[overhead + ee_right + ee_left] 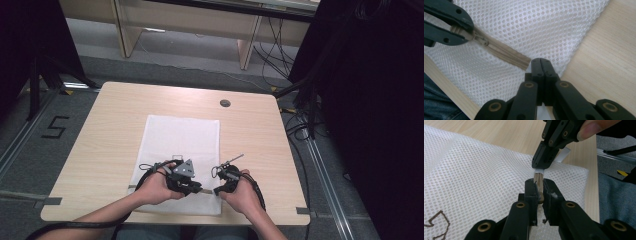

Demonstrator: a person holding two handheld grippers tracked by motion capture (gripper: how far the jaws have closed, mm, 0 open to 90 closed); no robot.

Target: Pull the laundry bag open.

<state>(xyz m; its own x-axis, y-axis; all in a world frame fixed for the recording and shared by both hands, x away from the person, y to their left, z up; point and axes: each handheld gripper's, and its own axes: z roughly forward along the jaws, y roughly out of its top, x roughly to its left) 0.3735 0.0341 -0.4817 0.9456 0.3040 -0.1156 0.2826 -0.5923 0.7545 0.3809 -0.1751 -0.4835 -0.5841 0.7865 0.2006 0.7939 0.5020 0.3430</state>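
So the mesh bag [180, 150] lies flat on the desk [100, 150]. Left hand-held gripper [538, 192] is clamped on the zipper [506, 53] pull, right hand-held gripper [541, 66] pinched together on the bag's end tab. Looks like mid-zip; next, the left should slide along while the right anchors. Nothing blocks the way.

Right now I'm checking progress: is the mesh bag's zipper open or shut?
Shut along the visible stretch: the zipper teeth are meshed between the left gripper and the right gripper.
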